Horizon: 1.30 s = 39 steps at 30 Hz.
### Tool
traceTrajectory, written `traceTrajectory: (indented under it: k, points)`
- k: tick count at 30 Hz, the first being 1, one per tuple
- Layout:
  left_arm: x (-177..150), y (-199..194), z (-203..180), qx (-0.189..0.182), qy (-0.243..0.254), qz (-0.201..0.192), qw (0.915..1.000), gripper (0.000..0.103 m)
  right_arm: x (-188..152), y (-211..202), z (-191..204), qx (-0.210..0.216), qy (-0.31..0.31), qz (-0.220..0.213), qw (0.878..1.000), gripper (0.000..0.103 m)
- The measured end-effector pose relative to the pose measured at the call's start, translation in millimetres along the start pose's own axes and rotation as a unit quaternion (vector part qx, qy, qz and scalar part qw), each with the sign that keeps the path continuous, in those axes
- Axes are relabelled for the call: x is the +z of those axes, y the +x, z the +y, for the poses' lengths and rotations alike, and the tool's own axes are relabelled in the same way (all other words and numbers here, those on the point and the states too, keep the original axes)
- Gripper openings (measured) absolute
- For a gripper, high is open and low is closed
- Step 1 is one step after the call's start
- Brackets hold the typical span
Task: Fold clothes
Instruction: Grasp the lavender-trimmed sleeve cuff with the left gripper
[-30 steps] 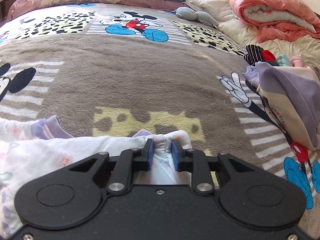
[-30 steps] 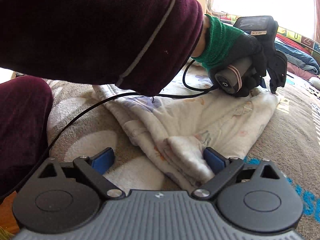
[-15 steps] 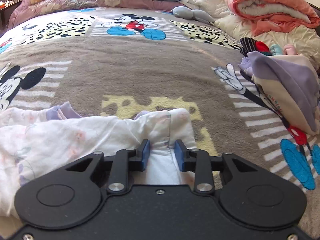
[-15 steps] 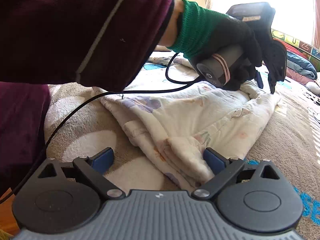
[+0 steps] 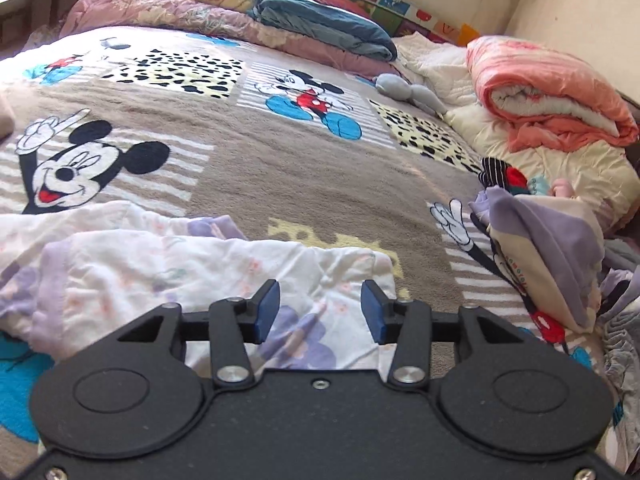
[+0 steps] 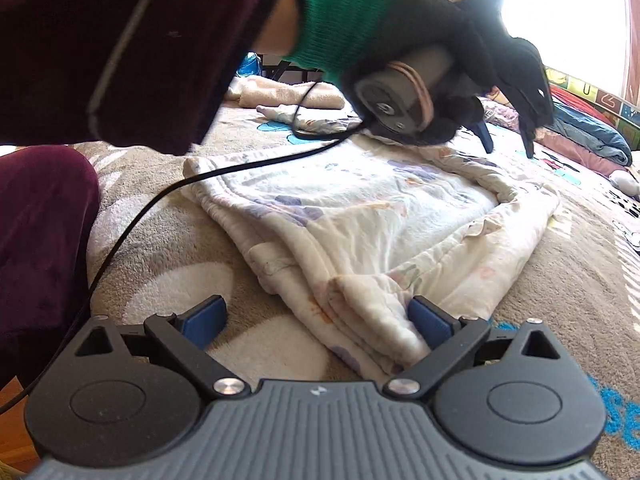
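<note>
A white floral garment with purple trim [image 6: 380,220] lies folded on the Mickey Mouse blanket [image 5: 280,168]. In the left wrist view it [image 5: 180,264] lies just under and ahead of my left gripper [image 5: 320,312], which is open and lifted above its far corner. My right gripper [image 6: 316,320] is open wide at the garment's near corner, whose folded edge [image 6: 372,308] lies between the pads, against the right one. The left gripper [image 6: 508,136] shows in the right wrist view, held by a gloved hand above the garment's far edge.
A heap of unfolded clothes [image 5: 552,248] lies at the right. A rolled pink quilt [image 5: 548,96], a blue folded blanket [image 5: 328,28] and pillows line the far side. A black cable [image 6: 200,176] runs across the garment. My maroon sleeve [image 6: 120,40] fills the upper left.
My left gripper has opened, let go of the garment's corner and lifted up and back. The corner now lies flat. My right gripper has stayed open in place.
</note>
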State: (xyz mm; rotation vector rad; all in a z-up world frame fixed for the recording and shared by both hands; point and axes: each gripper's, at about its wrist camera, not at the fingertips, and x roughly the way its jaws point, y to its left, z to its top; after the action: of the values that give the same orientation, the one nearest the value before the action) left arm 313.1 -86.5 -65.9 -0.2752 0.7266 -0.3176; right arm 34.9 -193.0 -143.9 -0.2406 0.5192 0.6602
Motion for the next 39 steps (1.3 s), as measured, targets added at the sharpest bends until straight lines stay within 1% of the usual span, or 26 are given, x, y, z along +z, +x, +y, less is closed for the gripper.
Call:
traceTrajectory:
  k: [3,5,6,8,10,13,16,17,19,20,21,23,25,27,30,33,35,37,38,39]
  points:
    - [-7.5,-41.5,45.7,-0.001,-0.069,-0.029,0.9972,0.048,-0.2,1.2,-0.4,-0.002,0.0,-0.001,1.0,0.098]
    - [-15.1,-58.5,75.5,0.002,-0.115,-0.042,0.9925,0.05,1.4,3.5,1.9,-0.001,0.001,-0.001,1.0,0.098]
    - [-18.9,-64.9,89.7,0.002,-0.137,-0.047,0.9894,0.051,2.3,3.1,2.0,0.0,0.003,-0.001,1.0,0.097]
    - [-27.3,-71.2,119.7,-0.003,-0.192,-0.053,0.9799,0.051,4.9,0.9,0.8,0.004,0.009,-0.003,1.0,0.097]
    - [-32.9,-70.6,140.4,-0.009,-0.23,-0.055,0.9717,0.051,8.9,-7.7,-0.1,0.009,0.015,-0.014,1.0,0.094]
    - [-32.8,-65.4,155.0,-0.022,-0.244,-0.065,0.9673,0.051,13.4,-31.8,-0.3,0.025,0.017,-0.049,0.998,0.093]
    - [-27.6,-57.8,161.3,-0.025,-0.243,-0.073,0.9668,0.051,14.3,-51.9,-6.9,0.043,0.034,-0.081,0.995,0.093]
    - [-24.1,-55.2,162.6,-0.024,-0.238,-0.074,0.9681,0.051,14.6,-57.2,-11.0,0.044,0.044,-0.091,0.994,0.092]
    - [-14.9,-51.5,161.6,-0.026,-0.214,-0.077,0.9735,0.051,17.6,-65.9,-26.1,0.035,0.078,-0.116,0.99,0.092]
    - [-10.7,-49.6,161.0,-0.027,-0.202,-0.078,0.9759,0.051,19.6,-69.1,-37.0,0.029,0.1,-0.13,0.986,0.092]
    - [-8.0,-47.5,160.4,-0.027,-0.193,-0.077,0.9779,0.051,22.5,-73.0,-53.3,0.02,0.132,-0.148,0.98,0.092]
    - [-2.9,-43.1,159.6,-0.028,-0.176,-0.075,0.9812,0.051,25.2,-77.9,-88.8,0.014,0.204,-0.175,0.963,0.092]
    - [-1.5,-35.8,161.6,-0.037,-0.175,-0.067,0.9815,0.051,25.8,-77.8,-124.0,0.016,0.267,-0.192,0.944,0.092]
    - [-1.1,-30.6,165.2,-0.046,-0.178,-0.062,0.9809,0.051,29.3,-72.7,-150.3,0.015,0.29,-0.198,0.936,0.092]
    - [-1.8,-24.8,173.3,-0.064,-0.197,-0.056,0.9767,0.051,43.7,-45.3,-193.7,0.034,0.307,-0.175,0.935,0.092]
    - [-3.6,-21.9,181.3,-0.074,-0.218,-0.052,0.9718,0.051,56.7,-8.6,-229.4,0.056,0.339,-0.156,0.926,0.092]
    - [-4.5,-20.6,184.5,-0.084,-0.23,-0.051,0.9682,0.051,61.0,18.2,-250.7,0.072,0.373,-0.144,0.914,0.092]
    - [-5.3,-20.4,183.6,-0.085,-0.228,-0.051,0.9686,0.05,61.2,44.8,-269.3,0.082,0.412,-0.135,0.897,0.092]
    - [-5.2,-20.9,182.4,-0.086,-0.225,-0.052,0.9693,0.047,60.3,56.9,-277.1,0.085,0.43,-0.131,0.889,0.092]
    - [-4.3,-22.7,179.6,-0.089,-0.215,-0.056,0.971,0.037,58.4,68.2,-283.6,0.087,0.447,-0.125,0.882,0.092]
